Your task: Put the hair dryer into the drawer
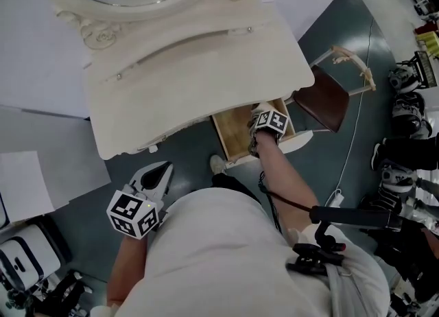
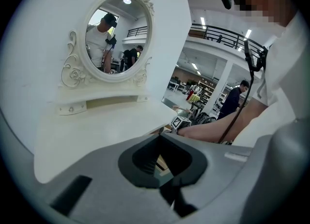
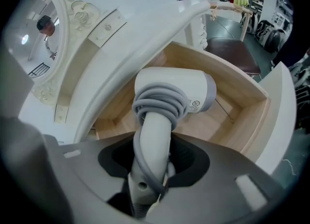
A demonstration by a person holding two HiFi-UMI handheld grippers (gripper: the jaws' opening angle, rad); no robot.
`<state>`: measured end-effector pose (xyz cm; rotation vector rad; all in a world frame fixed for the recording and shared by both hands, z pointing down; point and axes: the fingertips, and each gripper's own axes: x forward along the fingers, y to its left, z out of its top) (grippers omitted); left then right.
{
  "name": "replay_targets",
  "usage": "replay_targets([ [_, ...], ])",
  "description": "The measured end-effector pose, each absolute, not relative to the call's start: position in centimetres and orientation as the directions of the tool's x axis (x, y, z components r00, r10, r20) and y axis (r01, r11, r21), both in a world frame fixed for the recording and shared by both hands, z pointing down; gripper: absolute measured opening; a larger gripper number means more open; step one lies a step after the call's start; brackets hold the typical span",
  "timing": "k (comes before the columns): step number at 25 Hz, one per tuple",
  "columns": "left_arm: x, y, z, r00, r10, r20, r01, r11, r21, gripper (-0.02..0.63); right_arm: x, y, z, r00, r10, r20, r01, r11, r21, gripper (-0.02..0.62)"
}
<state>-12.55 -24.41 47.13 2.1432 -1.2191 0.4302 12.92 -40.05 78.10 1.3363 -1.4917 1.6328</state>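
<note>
Staged set in a big lab hall: a white dressing table (image 1: 199, 75) and oval mirror (image 2: 116, 36) back onto a bare panel (image 2: 167, 48), beside a mezzanine railing (image 2: 232, 35), ceiling lights (image 2: 202, 21), shelves (image 2: 206, 88), grey floor (image 1: 322, 41) and gear (image 1: 410, 113).

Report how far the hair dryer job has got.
Done: the drawer stands open and the hair dryer, cord wound round it, is picked up. In hand: the right tool grips its handle and holds it over the drawer's inside. To do: set it down, let go, perhaps shut the drawer. The left tool holds nothing.
</note>
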Motion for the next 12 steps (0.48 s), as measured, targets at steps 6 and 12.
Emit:
replay_targets([
  [6,-12.7,-25.1,47.8,0.478,-0.648,0.592,-0.878,-0.335,0.342,0.003,13.5,-42.5,79.6,-0.287,-0.254,0.924,-0.916,-0.209,-0.342,0.164],
  [12,-13.0,-25.8,48.5,0.443,-0.648,0.62,-0.896,-0.298,0.329,0.003,13.2,-44.0,80.8,-0.226,-0.297,0.928,-0.948,-0.152,-0.28,0.164],
])
